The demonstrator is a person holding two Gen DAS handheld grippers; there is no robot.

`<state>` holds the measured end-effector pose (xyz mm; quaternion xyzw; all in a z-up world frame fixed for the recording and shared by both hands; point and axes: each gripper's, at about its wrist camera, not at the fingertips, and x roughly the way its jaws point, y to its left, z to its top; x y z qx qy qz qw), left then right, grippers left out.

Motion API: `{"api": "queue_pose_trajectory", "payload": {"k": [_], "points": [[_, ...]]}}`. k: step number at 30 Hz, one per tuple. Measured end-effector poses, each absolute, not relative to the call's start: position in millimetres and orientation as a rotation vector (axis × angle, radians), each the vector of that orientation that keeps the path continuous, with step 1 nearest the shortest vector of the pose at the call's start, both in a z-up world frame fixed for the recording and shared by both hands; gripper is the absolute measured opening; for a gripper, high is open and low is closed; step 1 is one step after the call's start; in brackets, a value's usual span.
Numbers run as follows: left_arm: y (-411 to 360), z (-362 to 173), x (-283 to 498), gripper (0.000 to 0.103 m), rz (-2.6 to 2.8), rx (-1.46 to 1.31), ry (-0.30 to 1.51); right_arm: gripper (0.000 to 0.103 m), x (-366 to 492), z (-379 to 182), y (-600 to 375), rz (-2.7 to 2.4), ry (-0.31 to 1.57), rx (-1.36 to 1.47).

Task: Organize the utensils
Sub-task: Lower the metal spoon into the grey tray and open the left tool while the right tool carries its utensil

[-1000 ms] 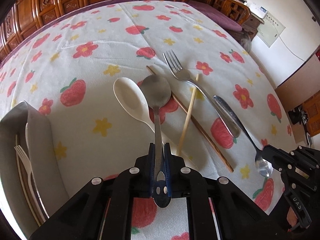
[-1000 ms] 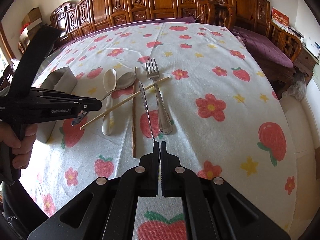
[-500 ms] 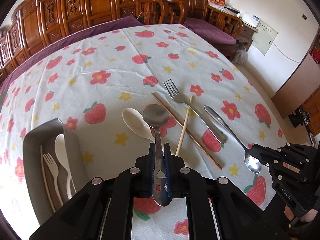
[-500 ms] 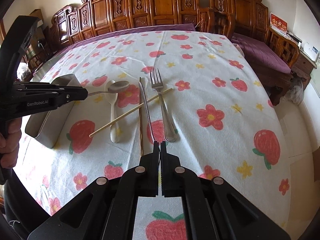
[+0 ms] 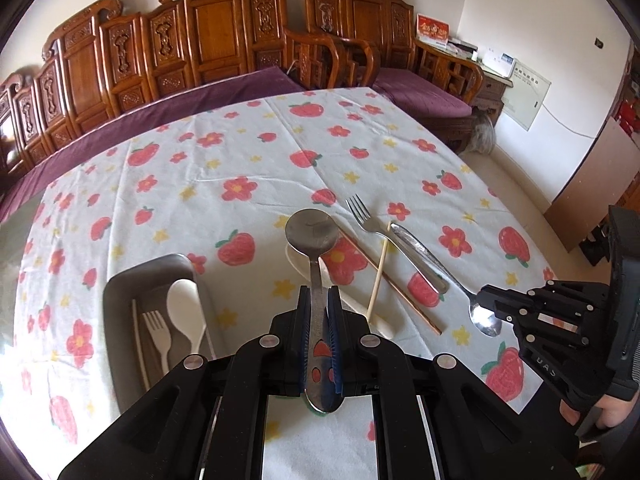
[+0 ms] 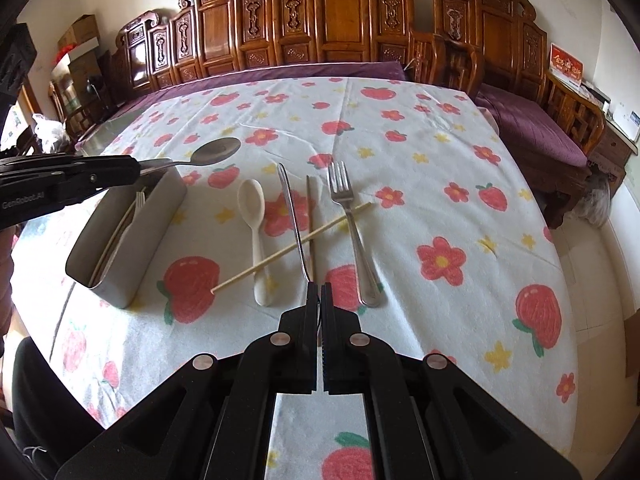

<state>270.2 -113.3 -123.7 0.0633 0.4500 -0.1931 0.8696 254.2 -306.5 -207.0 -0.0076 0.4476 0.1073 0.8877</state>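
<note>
Left gripper (image 5: 319,312) is clamped on a steel spoon (image 5: 312,236), blue pads squeezing the handle, bowl sticking straight out ahead and handle end poking back between the fingers. From the right wrist view that spoon hangs in the air, roughly level, its bowl (image 6: 216,151) above the far end of the grey tray (image 6: 132,248), clear of the cloth. A hand (image 6: 6,240) grips the left tool at the frame edge.

Right gripper (image 6: 318,292) is pinched down to a thin slit on the bowl end of a second spoon (image 6: 294,220), handle stretching away from the fingers over the tablecloth (image 6: 420,152). From the left wrist view the bowl (image 5: 484,320) sits right at the black fingertips; the handle runs off toward the fork (image 5: 384,236). Whether this spoon is lifted or lying on the cloth, can't tell.

Out from there: a pale chopstick (image 6: 292,248) lies slantwise, crossing the cream spoon (image 6: 254,224), the brown chopstick (image 6: 311,220) and the fork's handle. Cream spoon lies left of the gripped spoon, fork to the right, all with heads pointing away.

Tray stands at the left, well apart from the right gripper. Inside it: a white spoon (image 5: 185,312), a white fork (image 5: 157,334) and a pale stick (image 5: 138,340), side by side, lengthwise.

Carved wooden chairs (image 6: 340,20) ring the far side.
</note>
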Motion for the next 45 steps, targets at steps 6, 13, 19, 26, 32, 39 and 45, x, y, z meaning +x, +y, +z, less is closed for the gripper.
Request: {"api": "queue_pose_trajectory", "payload": {"k": [6,13,19,26,32,39,45], "points": [[-84.9,-111.9,259.0,0.007,-0.389,0.112,0.918,0.002,257.1,-202.4,-284.8,0.244,0.93,-0.036],[-49.7,-109.4,252.2,0.007,-0.347,0.093,0.909,0.002,262.0,-200.8,-260.6,0.267,0.934,-0.055],[-18.9,-115.0,250.5,0.007,-0.299,0.069,0.918,0.002,264.9,-201.3,-244.4,0.285,0.939,-0.073],[9.9,-132.7,251.3,0.008,-0.238,0.048,0.943,0.002,266.7,-205.9,-236.6,0.293,0.954,-0.079],[26.0,-156.8,258.3,0.008,-0.183,0.033,0.976,0.002,266.5,-211.2,-237.0,0.295,0.97,-0.08],[27.7,-178.7,271.8,0.008,-0.149,0.033,1.002,0.002,269.3,-212.8,-241.7,0.287,0.975,-0.078],[18.5,-191.1,281.5,0.008,-0.151,0.045,1.009,0.002,271.8,-214.8,-248.0,0.284,0.983,-0.072]]}}
